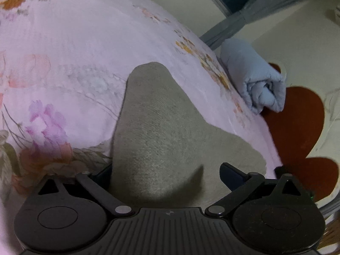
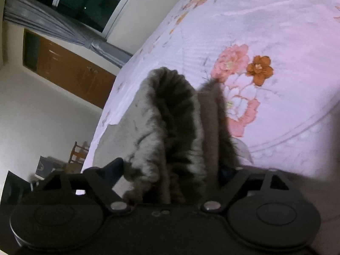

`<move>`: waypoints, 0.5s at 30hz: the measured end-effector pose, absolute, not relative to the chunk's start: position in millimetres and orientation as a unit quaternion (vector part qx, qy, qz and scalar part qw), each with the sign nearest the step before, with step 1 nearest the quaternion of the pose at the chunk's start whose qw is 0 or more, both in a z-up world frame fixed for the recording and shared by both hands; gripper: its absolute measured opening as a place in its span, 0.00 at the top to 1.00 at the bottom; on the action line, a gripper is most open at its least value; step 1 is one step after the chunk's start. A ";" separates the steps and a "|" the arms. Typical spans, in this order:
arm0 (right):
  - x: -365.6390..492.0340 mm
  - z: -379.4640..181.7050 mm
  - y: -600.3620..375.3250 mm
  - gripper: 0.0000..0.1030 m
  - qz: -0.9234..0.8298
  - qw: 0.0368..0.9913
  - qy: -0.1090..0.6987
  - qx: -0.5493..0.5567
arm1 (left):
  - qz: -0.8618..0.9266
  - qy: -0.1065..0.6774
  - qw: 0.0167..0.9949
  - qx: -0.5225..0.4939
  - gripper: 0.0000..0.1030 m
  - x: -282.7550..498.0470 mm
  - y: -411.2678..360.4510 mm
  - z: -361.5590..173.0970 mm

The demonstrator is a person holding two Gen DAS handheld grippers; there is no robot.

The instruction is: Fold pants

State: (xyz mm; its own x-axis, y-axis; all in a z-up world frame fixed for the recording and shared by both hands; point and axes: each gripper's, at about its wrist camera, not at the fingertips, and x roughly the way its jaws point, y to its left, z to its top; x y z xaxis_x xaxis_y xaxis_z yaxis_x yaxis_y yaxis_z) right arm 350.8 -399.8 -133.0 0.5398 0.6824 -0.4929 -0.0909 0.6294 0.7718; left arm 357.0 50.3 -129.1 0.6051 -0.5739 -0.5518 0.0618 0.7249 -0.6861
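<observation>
Left wrist: floral bedsheet (image 1: 63,53), grey pants (image 1: 161,136) btwn both tools' spread fingers; curtain (image 2: 42,23).

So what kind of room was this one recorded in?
Most likely a bedroom: grey knit pants lie on a bed's pink floral cover, with a curtained dark window and brown wooden cabinet behind.

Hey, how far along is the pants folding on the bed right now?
Early, it seems. Done: no finished fold shows; the grey pants only lie on the floral bedspread. In hand: the ribbed waistband stands bunched between the wide-set fingers of the right claw, and flat fabric runs between those of the left claw; a firm grip is unclear. Left: folding them over and smoothing.
</observation>
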 end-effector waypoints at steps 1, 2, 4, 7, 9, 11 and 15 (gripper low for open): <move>353.2 -132.6 -398.1 0.20 0.242 0.800 0.419 0.353 | -0.191 0.404 0.835 -0.321 0.03 358.0 49.1 -130.4; 356.4 -131.7 -395.3 0.17 0.243 0.799 0.426 0.349 | -0.191 0.406 0.833 -0.324 0.03 358.4 48.4 -131.4; 362.5 -126.5 -385.5 0.17 0.242 0.800 0.435 0.334 | -0.189 0.415 0.834 -0.309 0.10 360.1 43.5 -130.8; 363.5 -121.9 -377.4 0.46 0.245 0.805 0.443 0.310 | -0.165 0.430 0.850 -0.256 0.48 360.2 39.7 -127.3; 363.5 -118.2 -376.0 0.50 0.248 0.808 0.435 0.311 | -0.172 0.422 0.848 -0.271 0.61 356.4 46.5 -127.4; 355.6 -113.1 -374.5 0.53 0.255 0.815 0.420 0.307 | -0.179 0.410 0.848 -0.284 0.72 352.8 51.9 -126.2; 347.3 -93.6 -368.7 0.56 0.280 0.825 0.385 0.305 | -0.187 0.390 0.852 -0.293 0.76 348.8 51.0 -119.4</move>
